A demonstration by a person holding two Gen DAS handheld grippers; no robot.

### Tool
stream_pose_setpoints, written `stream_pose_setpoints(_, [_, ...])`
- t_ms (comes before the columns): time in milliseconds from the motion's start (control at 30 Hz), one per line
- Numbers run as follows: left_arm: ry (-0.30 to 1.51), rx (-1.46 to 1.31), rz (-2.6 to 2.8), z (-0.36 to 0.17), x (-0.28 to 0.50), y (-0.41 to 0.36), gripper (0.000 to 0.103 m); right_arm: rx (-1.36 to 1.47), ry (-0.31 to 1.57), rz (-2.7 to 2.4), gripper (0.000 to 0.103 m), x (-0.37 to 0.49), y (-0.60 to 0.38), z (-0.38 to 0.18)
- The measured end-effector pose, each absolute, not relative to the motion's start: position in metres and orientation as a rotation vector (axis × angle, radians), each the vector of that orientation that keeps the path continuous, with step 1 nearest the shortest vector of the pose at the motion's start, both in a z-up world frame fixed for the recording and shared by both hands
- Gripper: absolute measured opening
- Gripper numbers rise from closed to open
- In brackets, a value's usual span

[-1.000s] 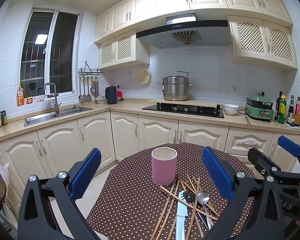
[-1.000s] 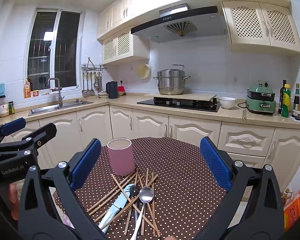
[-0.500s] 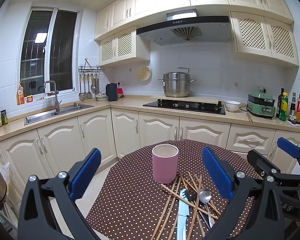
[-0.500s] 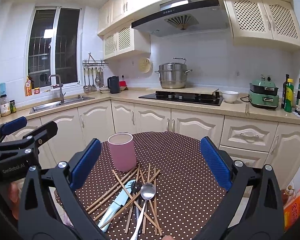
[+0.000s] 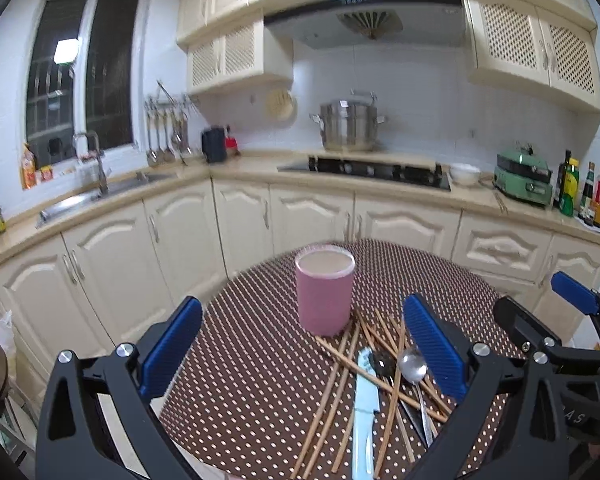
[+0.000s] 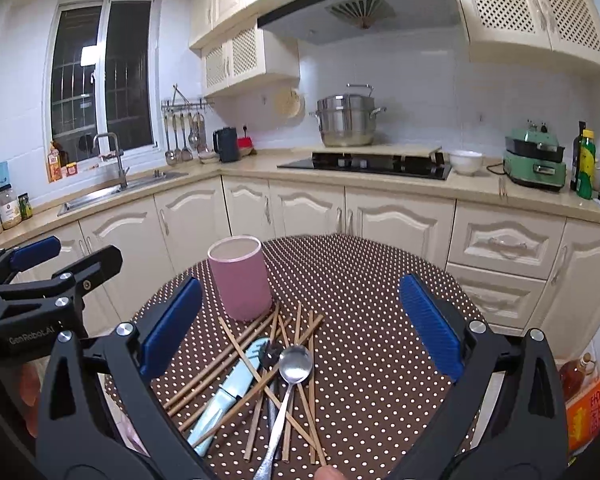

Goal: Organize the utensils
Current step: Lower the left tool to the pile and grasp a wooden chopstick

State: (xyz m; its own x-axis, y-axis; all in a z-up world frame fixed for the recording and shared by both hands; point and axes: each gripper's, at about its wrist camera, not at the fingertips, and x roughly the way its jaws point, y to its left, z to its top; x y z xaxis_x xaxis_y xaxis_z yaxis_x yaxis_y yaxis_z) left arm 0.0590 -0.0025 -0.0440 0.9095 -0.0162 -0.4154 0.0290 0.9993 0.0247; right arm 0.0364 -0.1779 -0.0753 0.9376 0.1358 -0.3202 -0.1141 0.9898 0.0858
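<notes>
Left gripper [image 5: 302,344]: wide apart, holding nothing.
Right gripper [image 6: 300,324]: wide apart, holding nothing.
Utensil pile: chopsticks [image 6: 256,336], spoon [image 6: 290,376] and pale blue knife [image 6: 224,392] lie crossed on the dotted table [image 6: 364,288], just in front of the pink cup [image 6: 240,280].
Key relation: spoon's long axis runs toward the right gripper (probably the nearer one), bowl toward the cup.

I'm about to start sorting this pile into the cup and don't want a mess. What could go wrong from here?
The chopsticks cross over the knife and spoon; lifting one piece may drag or scatter others. The pink cup stands right against the pile, so a sideways tug could tip it. Utensils near the table edge could slide off.
</notes>
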Motion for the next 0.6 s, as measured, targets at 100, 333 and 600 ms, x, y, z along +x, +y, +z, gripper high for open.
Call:
stream_pose_setpoints(100, [0.514,0.012,-0.088,-0.057,0.076,0.000,0.099,0.053,0.377,0.110,0.097,0.045,-0.181,-0.083])
stream_pose_setpoints(333, [0.802,-0.132,-0.201,-0.104,0.127,0.019,0.099,0.020,0.529,0.038,0.097,0.071,-0.198,-0.115])
stream_pose_setpoints(600, [0.980,-0.100,-0.301,-0.141,0.155,-0.003,0.069,0.026,0.648,0.011,0.097,0.085,-0.213,-0.147])
